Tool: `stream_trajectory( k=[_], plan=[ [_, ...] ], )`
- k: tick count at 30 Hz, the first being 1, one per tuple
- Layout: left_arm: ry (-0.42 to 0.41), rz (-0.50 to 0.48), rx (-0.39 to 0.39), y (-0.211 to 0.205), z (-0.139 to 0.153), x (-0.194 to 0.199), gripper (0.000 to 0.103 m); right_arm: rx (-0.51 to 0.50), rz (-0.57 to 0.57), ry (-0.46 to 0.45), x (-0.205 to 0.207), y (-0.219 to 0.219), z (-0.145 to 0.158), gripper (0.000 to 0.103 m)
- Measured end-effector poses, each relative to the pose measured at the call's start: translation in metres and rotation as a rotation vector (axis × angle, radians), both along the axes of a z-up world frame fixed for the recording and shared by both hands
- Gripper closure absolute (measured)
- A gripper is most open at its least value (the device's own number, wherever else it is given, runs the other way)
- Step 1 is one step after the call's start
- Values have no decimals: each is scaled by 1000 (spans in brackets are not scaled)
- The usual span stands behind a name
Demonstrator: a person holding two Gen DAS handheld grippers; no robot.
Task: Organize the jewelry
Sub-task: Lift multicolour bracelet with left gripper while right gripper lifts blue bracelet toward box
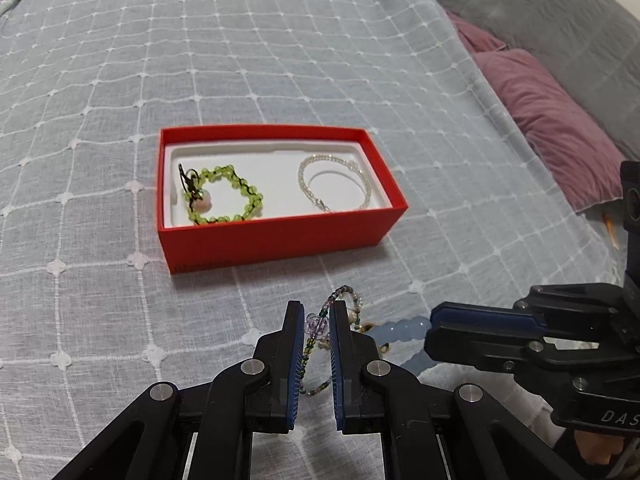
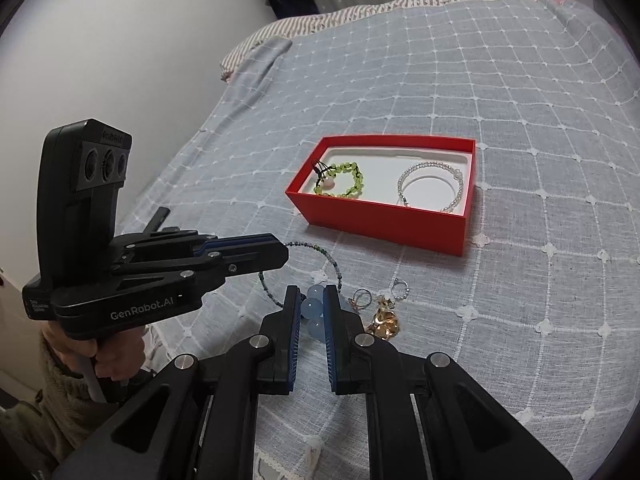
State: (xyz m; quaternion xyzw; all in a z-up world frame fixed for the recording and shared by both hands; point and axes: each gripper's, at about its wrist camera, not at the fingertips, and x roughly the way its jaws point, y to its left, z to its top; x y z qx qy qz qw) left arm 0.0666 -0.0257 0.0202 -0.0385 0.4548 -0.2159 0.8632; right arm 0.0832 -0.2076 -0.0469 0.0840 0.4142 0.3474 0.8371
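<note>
A red box [image 1: 280, 236] [image 2: 380, 224] with a white liner sits on the bedspread. It holds a green bead bracelet [image 1: 224, 196] [image 2: 344, 184] and a clear crystal bracelet [image 1: 334, 182] [image 2: 432, 188]. My left gripper [image 1: 317, 310] [image 2: 282, 250] is shut on a thin multicoloured seed-bead bracelet [image 1: 317, 326] [image 2: 332, 264], which hangs just above the cloth in front of the box. Beside it on the right, my right gripper [image 2: 311, 294] [image 1: 434, 324] is shut on a bracelet of large pale blue beads [image 2: 312, 306] [image 1: 404, 328].
Two small rings [image 2: 362, 298] [image 2: 400, 288] and a gold trinket [image 2: 384, 322] lie on the grey checked bedspread [image 1: 240, 60] near my right gripper. A purple pillow [image 1: 552, 120] and grey blanket [image 1: 540, 12] lie at the right. A white wall [image 2: 120, 60] borders the bed's left side.
</note>
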Motion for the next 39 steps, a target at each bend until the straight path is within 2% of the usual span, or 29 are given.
stream_trajectory(
  k=[20, 30, 39],
  plan=[
    [-69, 86, -1, 15, 15, 12, 96, 23, -55, -77, 0, -21, 27, 91],
    [-112, 122, -87, 23, 30, 26, 96, 40, -100, -118, 9, -32, 48, 91],
    [-137, 144, -140, 29, 29, 44, 96, 56, -96, -153, 21, -26, 65, 91]
  ],
)
